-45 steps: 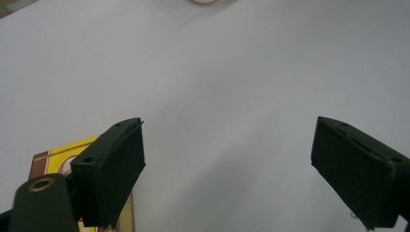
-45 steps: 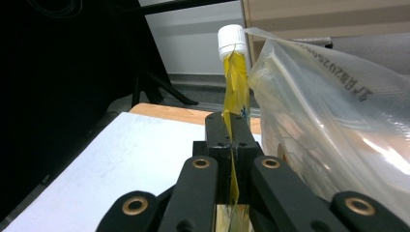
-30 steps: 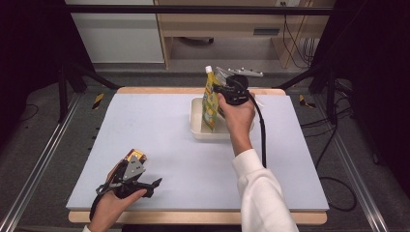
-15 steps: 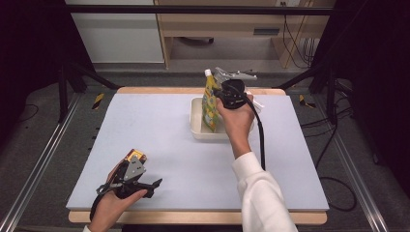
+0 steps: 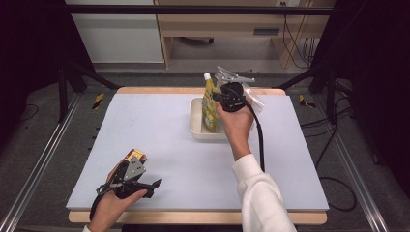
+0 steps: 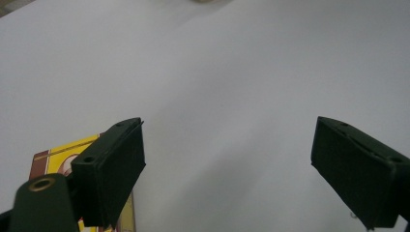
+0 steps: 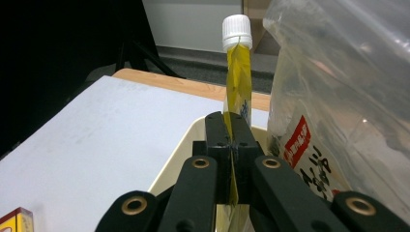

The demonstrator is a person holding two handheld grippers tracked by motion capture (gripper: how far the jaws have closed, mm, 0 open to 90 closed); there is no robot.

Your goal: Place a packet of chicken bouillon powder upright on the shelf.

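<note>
The yellow pouch [image 7: 238, 72] has barely shifted, right tongs [image 7: 231, 126] pinching it (upright in the tray [image 5: 197, 126]); left tongs [image 6: 227, 169] spread wide

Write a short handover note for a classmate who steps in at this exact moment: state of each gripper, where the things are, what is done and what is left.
Right gripper: shut on the yellow spouted pouch, holding it upright in the cream tray at the table's far side.
Left gripper: open, holding nothing, low over the white mat near the front edge.
Clear plastic bag: stands beside the pouch, on the tray's right.
Small yellow and red box: on the mat by the left gripper.
Done: pouch gripped.
Left: probably placing or lifting the pouch, and perhaps handling the box; I cannot tell which way the pouch is meant to go.
</note>
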